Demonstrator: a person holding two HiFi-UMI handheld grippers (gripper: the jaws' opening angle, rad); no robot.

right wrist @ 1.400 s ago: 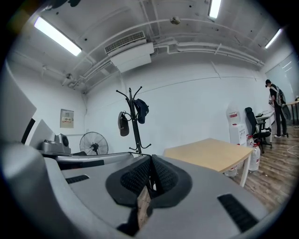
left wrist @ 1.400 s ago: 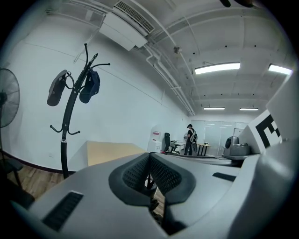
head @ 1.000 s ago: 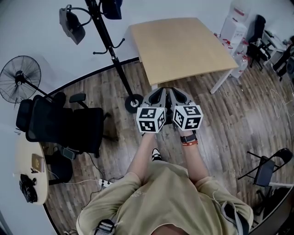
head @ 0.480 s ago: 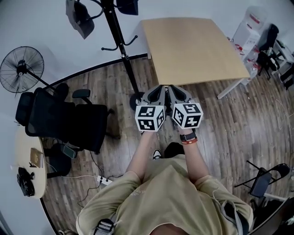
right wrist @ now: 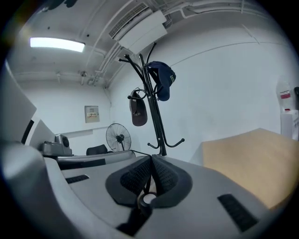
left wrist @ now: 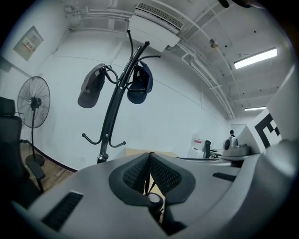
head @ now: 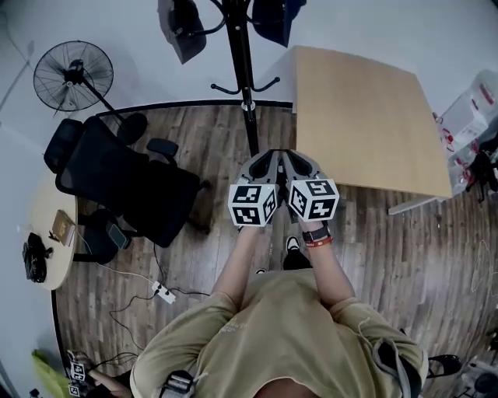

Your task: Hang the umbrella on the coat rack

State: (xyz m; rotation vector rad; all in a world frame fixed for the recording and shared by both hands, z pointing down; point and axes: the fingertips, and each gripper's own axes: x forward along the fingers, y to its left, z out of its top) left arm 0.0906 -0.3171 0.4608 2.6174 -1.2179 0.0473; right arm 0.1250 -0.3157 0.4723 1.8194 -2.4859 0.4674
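No umbrella shows in any view. The black coat rack (head: 240,70) stands straight ahead of me against the white wall, with a grey cap (head: 180,27) and a dark blue cap (head: 274,17) on its upper hooks. Two lower hooks (head: 268,84) are bare. My left gripper (head: 274,154) and right gripper (head: 290,154) are held side by side, both shut, tips pointing at the rack's foot. In the left gripper view the rack (left wrist: 115,106) rises above the shut left gripper (left wrist: 149,155). The right gripper view has the rack (right wrist: 157,119) above the shut right gripper (right wrist: 152,158).
A light wooden table (head: 366,116) stands right of the rack. A black office chair (head: 124,186) and a floor fan (head: 74,74) are on the left, with a small round table (head: 47,233) at the far left. A power strip (head: 163,293) with cables lies on the wood floor.
I have walked and turned toward the coat rack, which has shifted from upper left to straight ahead. Both grippers stay shut and together.
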